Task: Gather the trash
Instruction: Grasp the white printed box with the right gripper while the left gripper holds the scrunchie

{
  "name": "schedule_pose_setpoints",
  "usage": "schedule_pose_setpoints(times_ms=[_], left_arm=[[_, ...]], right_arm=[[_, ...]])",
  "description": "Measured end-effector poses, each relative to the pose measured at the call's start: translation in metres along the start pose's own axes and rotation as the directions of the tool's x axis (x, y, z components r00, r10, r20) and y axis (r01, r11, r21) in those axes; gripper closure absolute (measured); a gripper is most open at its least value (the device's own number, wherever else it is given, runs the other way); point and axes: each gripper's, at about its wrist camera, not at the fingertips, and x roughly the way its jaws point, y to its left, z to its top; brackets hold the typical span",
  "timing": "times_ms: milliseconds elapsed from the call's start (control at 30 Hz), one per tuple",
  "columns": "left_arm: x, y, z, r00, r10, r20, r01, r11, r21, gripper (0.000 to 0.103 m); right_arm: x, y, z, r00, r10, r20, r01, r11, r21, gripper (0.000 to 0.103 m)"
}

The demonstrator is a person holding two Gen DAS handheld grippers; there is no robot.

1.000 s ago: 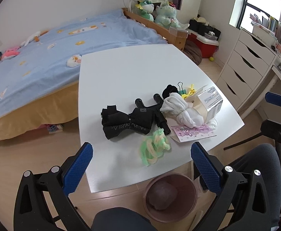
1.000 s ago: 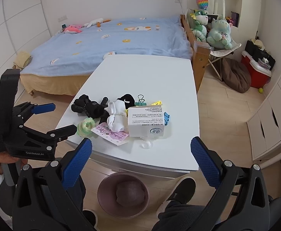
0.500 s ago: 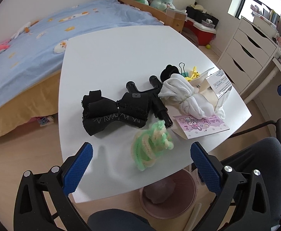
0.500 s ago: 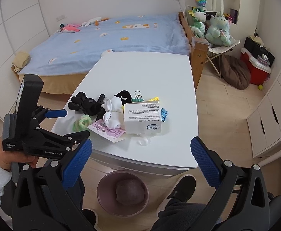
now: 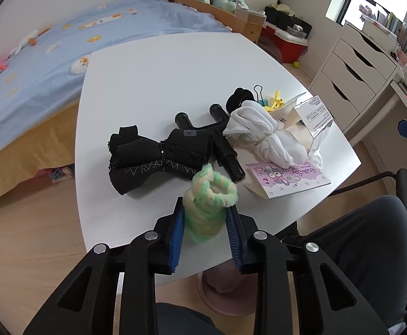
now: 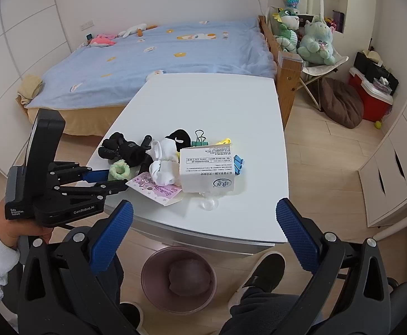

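Observation:
My left gripper is shut on a fluffy green and cream scrunchie at the near edge of the white table. The scrunchie also shows in the right wrist view, between the left gripper's fingers. My right gripper is open and empty, held off the table's near edge above a pinkish trash bin on the floor. A pink card, a white box and clear plastic scraps lie on the table.
A black strap bundle, a black handle tool, white socks, a black sock and clips crowd the table. A bed stands beyond it, white drawers to the right. My legs are below.
My left gripper moved forward and down onto the table's near edge and closed on the scrunchie. The right gripper stayed open and drifted slightly nearer.

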Motion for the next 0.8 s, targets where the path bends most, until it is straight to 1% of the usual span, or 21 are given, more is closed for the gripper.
schedule_pose_setpoints(times_ms=[200, 300, 467, 733, 800], left_arm=[[-0.011, -0.003, -0.005, 1.000, -0.011, 0.029, 0.011, 1.000, -0.002, 0.078], [-0.023, -0.003, -0.007, 0.999, -0.026, 0.048, 0.027, 1.000, -0.015, 0.078], [-0.040, -0.004, -0.006, 0.996, -0.032, 0.082, 0.034, 0.999, -0.021, 0.078], [-0.058, -0.004, -0.001, 0.991, -0.036, 0.127, 0.038, 0.999, -0.017, 0.078], [-0.060, -0.006, -0.001, 0.990, -0.035, 0.134, 0.037, 0.999, -0.017, 0.078]], right_arm=[[0.002, 0.000, 0.001, 1.000, 0.005, -0.004, -0.004, 1.000, 0.004, 0.003], [0.004, 0.000, 0.003, 1.000, 0.004, -0.007, -0.004, 1.000, 0.005, 0.003], [0.008, -0.001, 0.008, 1.000, -0.001, -0.010, 0.001, 1.000, 0.004, 0.003], [0.030, 0.001, 0.027, 0.999, -0.011, -0.052, 0.009, 0.998, -0.054, 0.003], [0.037, -0.001, 0.031, 0.998, 0.002, -0.067, -0.006, 0.999, -0.054, 0.003]])
